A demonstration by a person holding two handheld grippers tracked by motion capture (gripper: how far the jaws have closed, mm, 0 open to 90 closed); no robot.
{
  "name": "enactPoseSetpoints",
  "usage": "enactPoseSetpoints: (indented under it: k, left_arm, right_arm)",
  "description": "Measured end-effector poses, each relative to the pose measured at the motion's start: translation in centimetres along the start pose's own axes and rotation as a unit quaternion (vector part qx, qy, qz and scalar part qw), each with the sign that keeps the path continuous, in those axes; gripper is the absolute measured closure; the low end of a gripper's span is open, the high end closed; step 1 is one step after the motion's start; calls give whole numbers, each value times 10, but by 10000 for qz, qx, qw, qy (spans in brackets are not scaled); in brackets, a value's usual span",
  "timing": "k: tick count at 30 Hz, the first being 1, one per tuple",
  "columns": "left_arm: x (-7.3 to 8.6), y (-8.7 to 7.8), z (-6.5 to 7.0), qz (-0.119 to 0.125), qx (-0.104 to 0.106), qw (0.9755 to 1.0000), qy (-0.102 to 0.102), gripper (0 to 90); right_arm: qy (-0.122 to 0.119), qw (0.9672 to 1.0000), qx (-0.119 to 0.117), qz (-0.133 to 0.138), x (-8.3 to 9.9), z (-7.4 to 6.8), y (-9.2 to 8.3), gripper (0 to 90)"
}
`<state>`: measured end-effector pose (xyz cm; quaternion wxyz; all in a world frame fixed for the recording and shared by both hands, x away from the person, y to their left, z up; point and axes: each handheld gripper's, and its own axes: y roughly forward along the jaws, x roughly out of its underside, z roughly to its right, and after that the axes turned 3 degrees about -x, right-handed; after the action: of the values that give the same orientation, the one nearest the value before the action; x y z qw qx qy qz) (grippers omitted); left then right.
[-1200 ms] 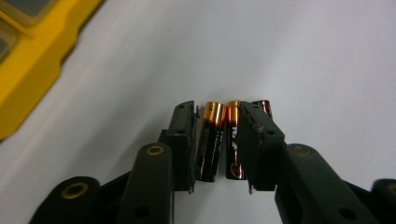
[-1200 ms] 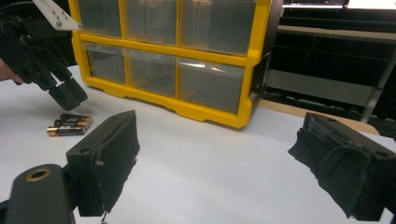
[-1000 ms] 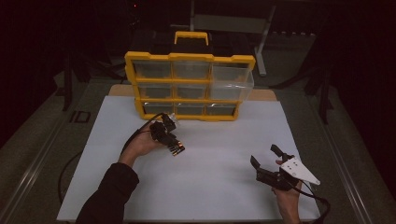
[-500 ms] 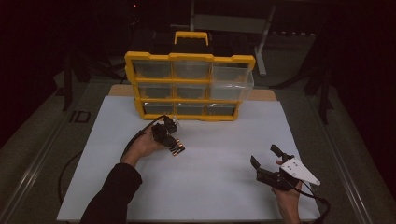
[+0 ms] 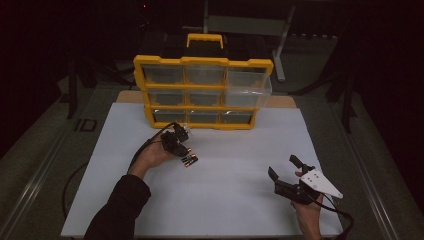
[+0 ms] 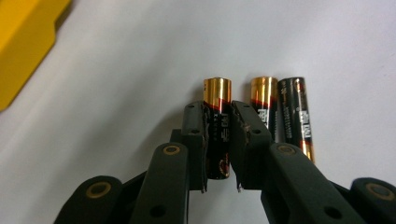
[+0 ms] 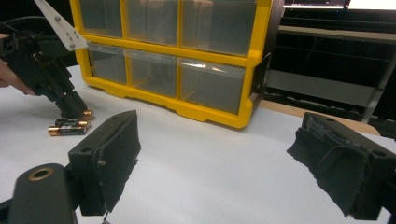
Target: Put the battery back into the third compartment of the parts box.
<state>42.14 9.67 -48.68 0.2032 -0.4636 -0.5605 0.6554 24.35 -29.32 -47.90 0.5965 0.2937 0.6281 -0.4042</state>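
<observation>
Three AA batteries are laid out on the white sheet just in front of the yellow drawer box, side by side and parallel. Black bodies, copper-gold ends. The first battery (image 6: pixel 218 128) is set slightly apart and pinched between two black jaws. The other two batteries (image 6: pixel 280 116) are left lying flat, touching each other.

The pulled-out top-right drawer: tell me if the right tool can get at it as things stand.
Probably yes. The right tool is open and holds nothing, and only bare white mat lies between it and the protruding drawer of the yellow organizer.
</observation>
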Motion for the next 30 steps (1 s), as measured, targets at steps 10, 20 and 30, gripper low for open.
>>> enactPoseSetpoints:
  k: [10, 20, 30]
  left_arm:
    - [0, -15, 1, 247, -31, 9997, -61, 776]
    - [2, -44, -2, 851, -27, 9959, -321, 776]
    - [-1, -68, -2, 1373, -47, 9898, -384, 776]
  right_arm:
    - [-1, 10000, -5, 1, 0, 0, 0, 129]
    - [18, 10000, -27, -5, 0, 0, 0, 131]
    - [37, 10000, -14, 13, 0, 0, 0, 130]
